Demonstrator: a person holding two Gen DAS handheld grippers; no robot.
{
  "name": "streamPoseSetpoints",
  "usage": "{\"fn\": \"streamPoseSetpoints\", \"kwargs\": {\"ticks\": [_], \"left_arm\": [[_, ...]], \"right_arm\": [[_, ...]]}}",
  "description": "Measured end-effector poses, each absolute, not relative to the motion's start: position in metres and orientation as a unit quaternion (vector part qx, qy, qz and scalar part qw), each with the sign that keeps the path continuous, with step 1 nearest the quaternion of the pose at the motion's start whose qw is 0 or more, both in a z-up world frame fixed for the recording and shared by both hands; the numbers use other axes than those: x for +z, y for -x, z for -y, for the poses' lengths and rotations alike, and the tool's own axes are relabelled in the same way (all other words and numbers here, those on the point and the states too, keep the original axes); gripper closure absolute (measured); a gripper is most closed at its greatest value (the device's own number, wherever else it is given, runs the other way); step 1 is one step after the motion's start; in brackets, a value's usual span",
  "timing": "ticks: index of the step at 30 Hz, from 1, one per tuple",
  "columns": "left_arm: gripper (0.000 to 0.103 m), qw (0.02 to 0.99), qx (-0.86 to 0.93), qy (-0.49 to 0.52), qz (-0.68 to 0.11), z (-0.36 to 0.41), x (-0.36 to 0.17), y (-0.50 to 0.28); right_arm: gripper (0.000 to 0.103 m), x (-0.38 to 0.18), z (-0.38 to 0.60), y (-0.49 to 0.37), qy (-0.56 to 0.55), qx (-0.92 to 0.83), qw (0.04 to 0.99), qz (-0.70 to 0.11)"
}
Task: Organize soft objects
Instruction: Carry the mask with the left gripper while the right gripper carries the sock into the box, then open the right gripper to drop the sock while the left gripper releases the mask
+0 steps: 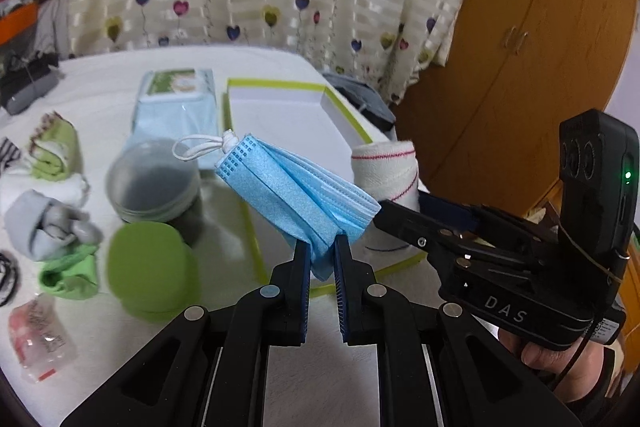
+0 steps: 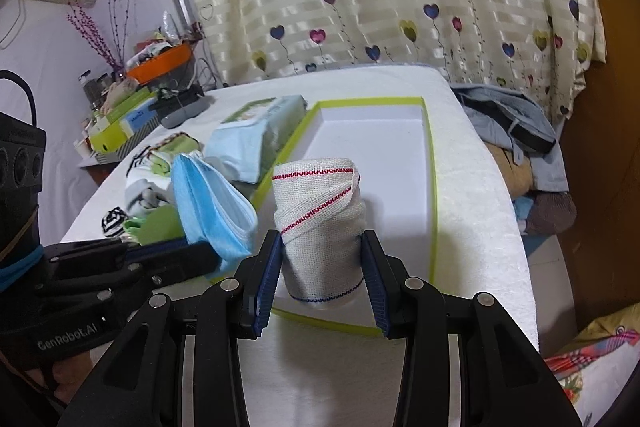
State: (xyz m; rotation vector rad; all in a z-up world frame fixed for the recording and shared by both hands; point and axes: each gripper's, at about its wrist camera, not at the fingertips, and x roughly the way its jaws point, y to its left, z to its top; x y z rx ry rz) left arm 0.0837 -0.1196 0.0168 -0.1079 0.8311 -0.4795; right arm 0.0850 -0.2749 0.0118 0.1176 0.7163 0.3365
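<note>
My left gripper (image 1: 322, 251) is shut on a folded stack of blue face masks (image 1: 296, 191) and holds it tilted above the table, left of the tray; the masks also show in the right wrist view (image 2: 208, 203). My right gripper (image 2: 322, 251) is shut on a white bandage roll (image 2: 320, 215) with red and blue stitching, upright over the near end of the white tray with lime-green rim (image 2: 430, 147). The roll also shows in the left wrist view (image 1: 386, 167), as does the tray (image 1: 280, 115).
On the white table (image 1: 100, 83) lie a wipes pack (image 1: 176, 99), a clear-lidded round tin (image 1: 154, 183), a green round lid (image 1: 150, 267), rolled socks (image 1: 52, 227), a green cloth (image 1: 54, 147) and a small plastic packet (image 1: 36, 343). Clothes (image 2: 516, 131) are piled beyond the right edge.
</note>
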Motion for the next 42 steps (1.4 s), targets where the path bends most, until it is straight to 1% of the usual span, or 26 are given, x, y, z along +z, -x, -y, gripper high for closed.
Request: {"fn": "streamPoseSetpoints", "kwargs": {"ticks": [9, 10, 11, 12, 14, 18, 29, 33, 42], "left_arm": [[0.09, 0.871, -0.24, 0.044, -0.426, 0.135, 0.0, -0.101], [0.089, 0.869, -0.24, 0.043, -0.43, 0.136, -0.001, -0.102], [0.085, 0.867, -0.242, 0.043, -0.434, 0.138, -0.003, -0.103], [0.078, 0.865, -0.243, 0.043, -0.437, 0.139, -0.004, -0.104], [0.074, 0.86, -0.243, 0.043, -0.447, 0.14, -0.008, -0.106], [0.074, 0.859, -0.241, 0.044, -0.449, 0.138, -0.01, -0.104], [0.072, 0.856, -0.251, 0.04, -0.45, 0.126, -0.004, -0.076], [0.065, 0.864, -0.249, 0.042, -0.436, 0.119, 0.002, -0.072], [0.065, 0.877, -0.243, 0.063, -0.409, 0.108, 0.014, -0.062]], "right_arm": [[0.06, -0.004, 0.279, -0.1, -0.046, 0.154, 0.909, -0.385], [0.06, -0.006, 0.279, -0.1, -0.044, 0.151, 0.908, -0.388], [0.06, -0.007, 0.28, -0.1, -0.043, 0.15, 0.908, -0.389], [0.06, -0.007, 0.281, -0.099, -0.044, 0.148, 0.908, -0.388], [0.06, -0.007, 0.282, -0.099, -0.042, 0.146, 0.908, -0.39], [0.058, -0.009, 0.28, -0.095, -0.027, 0.144, 0.903, -0.403], [0.058, -0.007, 0.271, -0.07, 0.003, 0.151, 0.894, -0.422], [0.058, 0.0, 0.272, -0.064, -0.002, 0.152, 0.901, -0.405], [0.058, 0.016, 0.281, -0.061, -0.033, 0.142, 0.916, -0.373]]}}
